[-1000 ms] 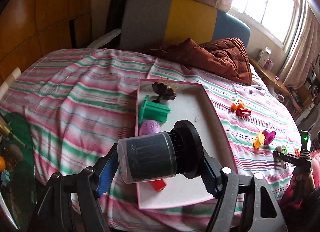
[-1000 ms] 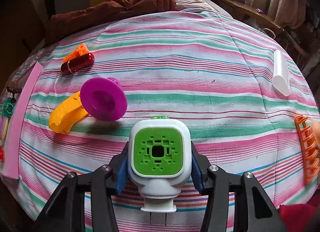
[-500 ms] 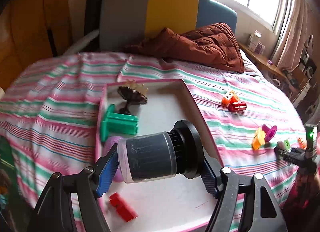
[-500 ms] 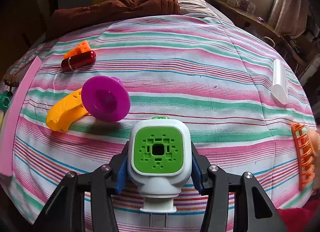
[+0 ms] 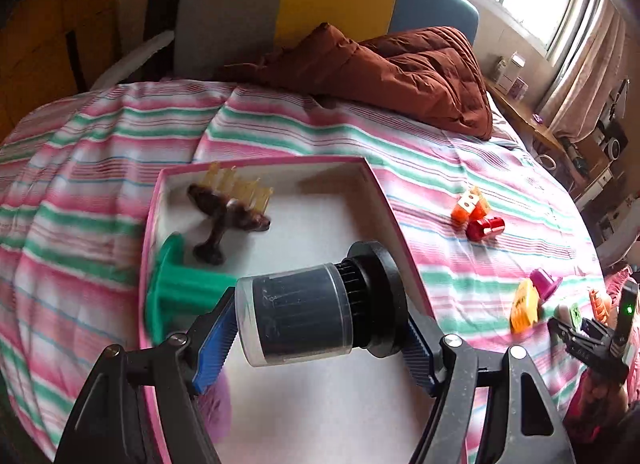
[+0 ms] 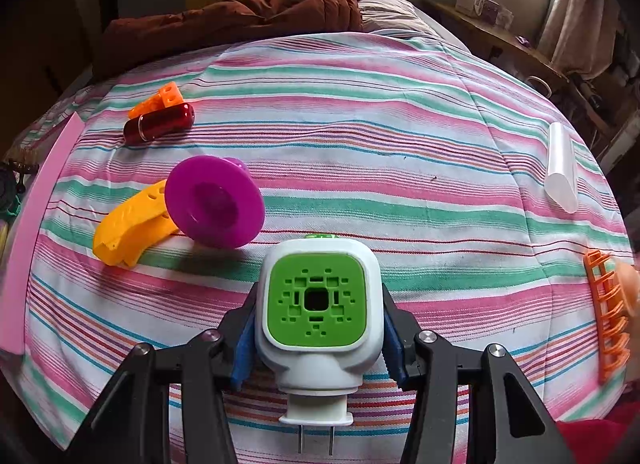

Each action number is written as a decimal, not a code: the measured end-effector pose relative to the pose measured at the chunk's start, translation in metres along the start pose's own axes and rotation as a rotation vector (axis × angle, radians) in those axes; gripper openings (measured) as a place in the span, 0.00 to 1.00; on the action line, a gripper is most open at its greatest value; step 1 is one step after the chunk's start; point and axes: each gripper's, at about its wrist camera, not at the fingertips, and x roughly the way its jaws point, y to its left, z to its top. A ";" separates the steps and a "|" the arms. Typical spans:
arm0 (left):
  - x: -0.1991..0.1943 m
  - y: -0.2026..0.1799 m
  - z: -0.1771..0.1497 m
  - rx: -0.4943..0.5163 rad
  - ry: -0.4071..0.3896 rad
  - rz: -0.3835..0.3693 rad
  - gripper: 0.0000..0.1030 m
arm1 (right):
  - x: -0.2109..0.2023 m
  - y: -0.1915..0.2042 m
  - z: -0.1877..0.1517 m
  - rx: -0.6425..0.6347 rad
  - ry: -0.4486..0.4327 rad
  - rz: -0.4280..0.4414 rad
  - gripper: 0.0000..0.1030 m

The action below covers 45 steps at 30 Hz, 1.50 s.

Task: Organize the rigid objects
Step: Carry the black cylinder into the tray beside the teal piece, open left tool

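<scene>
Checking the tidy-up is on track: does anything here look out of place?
Yes. A purple disc, yellow piece, red capsule and white tube lie loose on the striped bedspread, outside the pink tray.

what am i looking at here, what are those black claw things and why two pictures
There is no robot: a person holds a two-finger gripper in each hand, and a fisheye camera on each looks along its fingers. That gives two pictures.

The left gripper clamps a dark cylinder with a black cap over a pink-rimmed tray that already holds a green plastic piece and a brown hair clip.

The right gripper clamps a white plug-in device with a green face above the striped bedspread, where a purple disc, a yellow piece and a red cylinder lie loose.
</scene>
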 end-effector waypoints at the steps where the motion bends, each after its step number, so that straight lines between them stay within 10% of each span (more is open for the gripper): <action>1: 0.005 0.000 0.004 0.006 -0.002 0.019 0.72 | 0.000 0.000 0.000 0.000 0.000 0.000 0.51; 24: 0.010 0.012 0.019 -0.020 -0.068 0.066 0.82 | 0.001 0.001 0.002 -0.010 -0.005 -0.010 0.51; 45: -0.107 0.022 -0.082 -0.043 -0.214 0.262 0.82 | -0.002 0.012 -0.003 -0.024 0.000 -0.050 0.50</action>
